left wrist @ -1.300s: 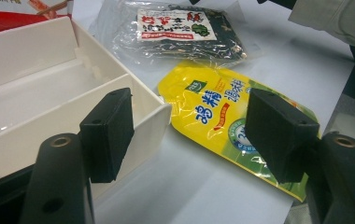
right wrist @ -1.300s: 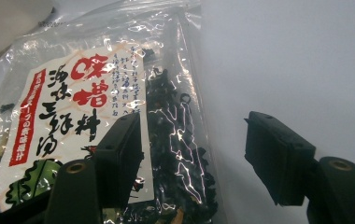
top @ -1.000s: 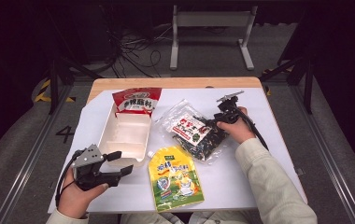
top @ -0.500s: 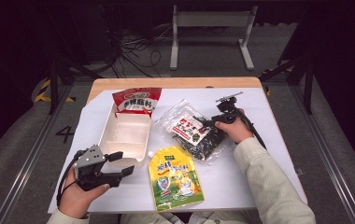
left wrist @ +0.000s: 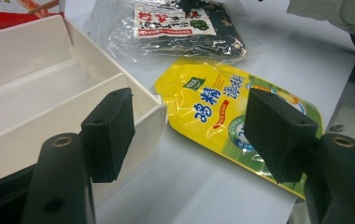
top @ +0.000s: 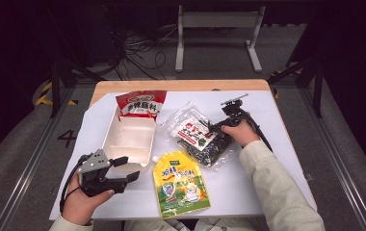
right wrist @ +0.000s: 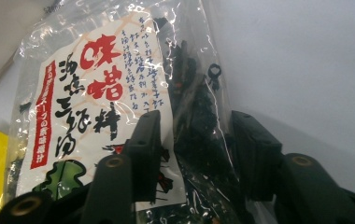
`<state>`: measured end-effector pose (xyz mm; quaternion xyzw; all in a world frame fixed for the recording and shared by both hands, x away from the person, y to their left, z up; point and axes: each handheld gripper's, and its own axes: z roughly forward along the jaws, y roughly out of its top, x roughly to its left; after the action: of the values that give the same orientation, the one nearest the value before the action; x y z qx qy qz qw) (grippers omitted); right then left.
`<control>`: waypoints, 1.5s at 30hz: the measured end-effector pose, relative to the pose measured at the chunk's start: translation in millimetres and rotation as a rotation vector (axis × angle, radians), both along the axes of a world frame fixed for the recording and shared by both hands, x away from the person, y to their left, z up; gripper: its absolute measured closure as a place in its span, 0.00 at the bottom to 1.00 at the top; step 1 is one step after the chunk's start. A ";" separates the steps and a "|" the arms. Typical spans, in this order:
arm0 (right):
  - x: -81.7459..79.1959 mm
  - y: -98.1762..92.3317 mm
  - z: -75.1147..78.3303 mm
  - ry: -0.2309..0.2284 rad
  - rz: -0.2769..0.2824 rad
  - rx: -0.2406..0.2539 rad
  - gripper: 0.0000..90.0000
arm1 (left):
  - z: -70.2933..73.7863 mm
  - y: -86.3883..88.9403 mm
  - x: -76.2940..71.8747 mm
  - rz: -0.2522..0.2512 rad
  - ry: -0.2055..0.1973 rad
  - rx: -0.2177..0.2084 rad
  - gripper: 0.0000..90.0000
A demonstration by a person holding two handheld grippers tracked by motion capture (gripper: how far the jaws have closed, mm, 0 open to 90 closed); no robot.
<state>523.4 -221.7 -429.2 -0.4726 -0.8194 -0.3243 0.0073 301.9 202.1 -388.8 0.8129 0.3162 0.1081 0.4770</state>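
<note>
Left to right. Your left claw (top: 123, 169) hovered low at the near left of the bench (top: 287, 144), jaws spread wide with nothing between them, just beside the near corner of the white box (top: 129, 139). The box sat empty, with the red packet (top: 140, 103) leaning at its far end. The yellow pouch (top: 180, 185) lay flat near the front edge, just right of the box.

Your right claw (top: 218, 129) was down on the clear bag of dark dried seaweed (top: 198, 137), which lay mid-bench, right of the box and touching the pouch's top. The jaws had just been closing, with a fold of the bag between them; in the right gripper view the pads (right wrist: 150, 140) looked to be at the film, but you hadn't clearly pinched it yet.

Risks, as I judge it: thin slick film, so the pads could catch only plastic and slip off on the lift. The loose contents could sag and swing. Dragging the bag might shove the pouch.
</note>
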 end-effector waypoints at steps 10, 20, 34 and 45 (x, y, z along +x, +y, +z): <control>-7.3 9.9 8.1 -0.051 0.040 -0.093 0.79 | -0.5 -0.9 0.5 0.000 -0.004 0.003 0.38; -21.5 8.3 14.6 -0.117 0.027 -0.145 0.94 | -0.3 -7.2 3.4 -0.021 -0.008 0.005 0.38; -54.7 -21.7 46.9 -0.269 -0.013 -0.009 0.94 | 0.5 -30.4 11.8 -0.052 0.029 -0.037 0.34; -91.9 -32.3 79.0 -0.419 -0.014 0.047 0.94 | -4.9 -48.3 20.1 -0.032 0.003 -0.086 0.25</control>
<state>431.5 -254.0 -350.1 -0.4002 -0.7919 -0.4346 -0.1547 321.9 153.8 -393.7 0.7967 0.3083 0.0852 0.5128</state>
